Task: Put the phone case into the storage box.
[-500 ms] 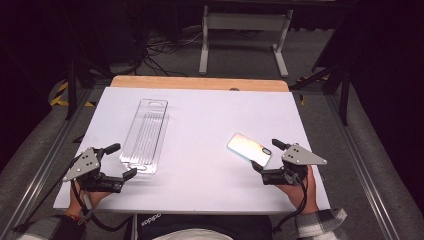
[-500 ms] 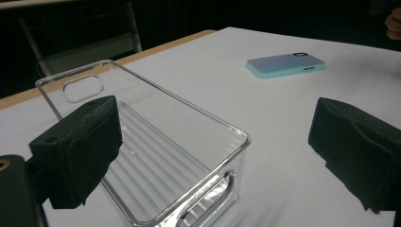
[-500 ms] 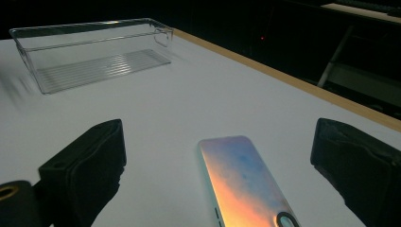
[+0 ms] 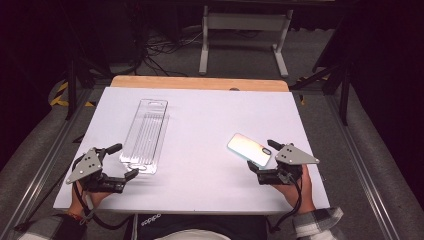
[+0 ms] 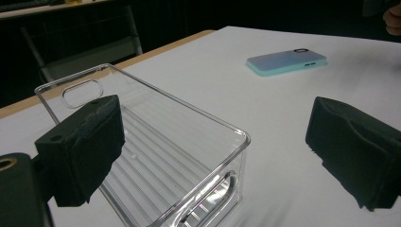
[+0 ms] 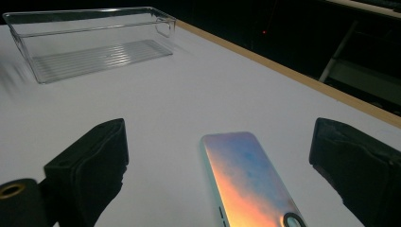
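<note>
A clear plastic tray (image 4: 145,135) lies lengthwise on the left half of the white table top (image 4: 210,115). My left gripper (image 4: 125,160) stands open at its near end. In the left gripper view the tray's near corner (image 5: 156,156) sits between the wide-apart jaws, nearer the left one, and the pads (image 5: 80,146) do not press on it. A phone (image 4: 249,149) with a shimmering blue-orange back lies flat at the right. My right gripper (image 4: 261,156) is open at the phone's near end. The phone (image 6: 246,179) lies between its jaws, clear of both pads.
A wooden strip (image 4: 200,82) runs along the table's far edge. A white metal stand (image 4: 242,30) and loose cables (image 4: 155,52) are on the floor beyond it. Metal rails (image 4: 45,160) run along both sides of the table. The phone (image 5: 286,61) lies far across from the left gripper.
</note>
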Demonstrator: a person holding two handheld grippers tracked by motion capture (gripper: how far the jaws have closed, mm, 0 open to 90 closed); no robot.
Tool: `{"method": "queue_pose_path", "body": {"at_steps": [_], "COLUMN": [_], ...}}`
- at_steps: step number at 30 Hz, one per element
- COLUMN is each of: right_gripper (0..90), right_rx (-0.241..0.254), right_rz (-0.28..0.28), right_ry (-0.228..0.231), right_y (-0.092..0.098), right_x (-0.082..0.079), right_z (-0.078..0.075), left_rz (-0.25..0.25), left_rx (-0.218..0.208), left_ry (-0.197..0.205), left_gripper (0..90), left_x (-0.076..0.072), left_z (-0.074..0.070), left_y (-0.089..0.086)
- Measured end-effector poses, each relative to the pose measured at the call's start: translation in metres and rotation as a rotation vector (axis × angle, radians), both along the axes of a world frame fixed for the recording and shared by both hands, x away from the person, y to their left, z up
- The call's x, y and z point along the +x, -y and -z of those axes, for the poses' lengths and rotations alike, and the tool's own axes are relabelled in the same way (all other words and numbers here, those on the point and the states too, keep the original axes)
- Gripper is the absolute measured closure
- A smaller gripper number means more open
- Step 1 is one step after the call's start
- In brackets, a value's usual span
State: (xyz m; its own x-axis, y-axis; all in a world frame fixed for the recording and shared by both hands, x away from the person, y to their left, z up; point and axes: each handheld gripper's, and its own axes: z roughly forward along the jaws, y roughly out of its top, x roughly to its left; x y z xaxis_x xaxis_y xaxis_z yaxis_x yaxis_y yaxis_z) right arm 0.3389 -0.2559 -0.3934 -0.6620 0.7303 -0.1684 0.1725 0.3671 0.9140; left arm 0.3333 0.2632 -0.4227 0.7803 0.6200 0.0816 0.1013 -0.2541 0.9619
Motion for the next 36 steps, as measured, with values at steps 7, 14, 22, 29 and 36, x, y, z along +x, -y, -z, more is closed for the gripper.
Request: {"method": "queue_pose_path", "body": {"at_steps": [7, 14, 22, 29, 36], "right_gripper": [9.2, 5.0, 5.2, 6.6, 13.5], "right_rx": [-0.103, -0.223, -0.390, -0.508, -0.552], "right_rz": [-0.041, 0.011, -0.029, -0.020, -0.044], "right_ry": [-0.156, -0.302, -0.454, -0.514, -0.616], "right_y": [0.000, 0.000, -0.014, -0.024, -0.021], "right_x": [0.022, 0.051, 0.088, 0.109, 0.119], "right_z": [-0.004, -0.011, -0.012, -0.001, 0.012], "left_rz": [0.018, 0.060, 0.063, 0.063, 0.067], "left_rx": [0.051, 0.078, 0.087, 0.098, 0.109], "left_ry": [-0.005, -0.030, -0.030, -0.034, -0.037], "left_gripper": [5.9, 5.7, 5.7, 5.9, 5.9], "left_x": [0.002, 0.002, 0.003, 0.004, 0.004], "left_z": [0.003, 0.006, 0.007, 0.008, 0.009], "left_y": [0.008, 0.012, 0.013, 0.013, 0.015]}}
